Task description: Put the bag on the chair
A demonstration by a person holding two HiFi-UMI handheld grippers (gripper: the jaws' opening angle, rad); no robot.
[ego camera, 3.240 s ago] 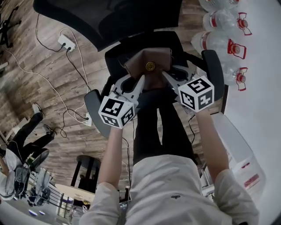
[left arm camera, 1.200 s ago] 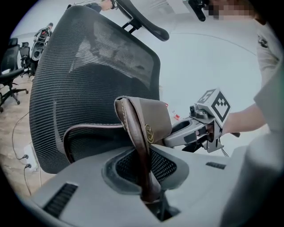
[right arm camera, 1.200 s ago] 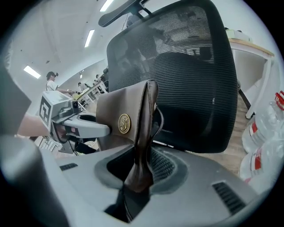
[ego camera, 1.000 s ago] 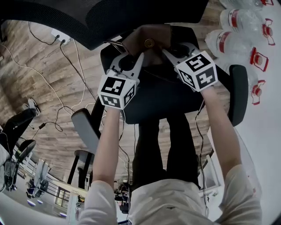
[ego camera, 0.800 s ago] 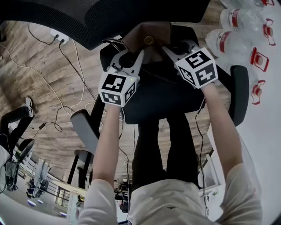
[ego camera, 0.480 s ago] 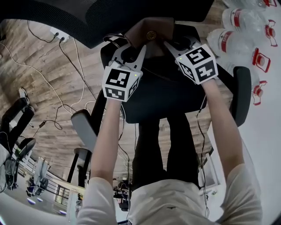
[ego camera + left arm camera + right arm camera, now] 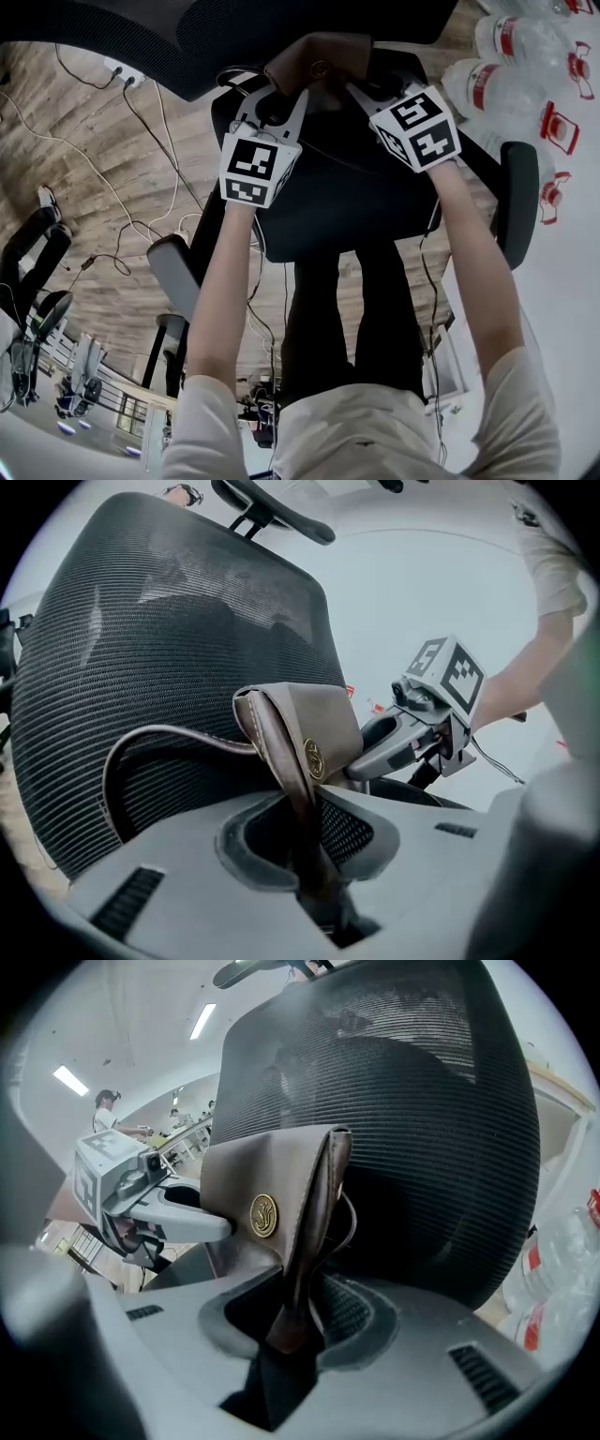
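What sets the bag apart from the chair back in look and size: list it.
The bag is brown and smooth; the chair back is black mesh. The bag is far smaller than the chair back. The bag bears a round gold badge; the chair back is plain. Both are roughly upright.
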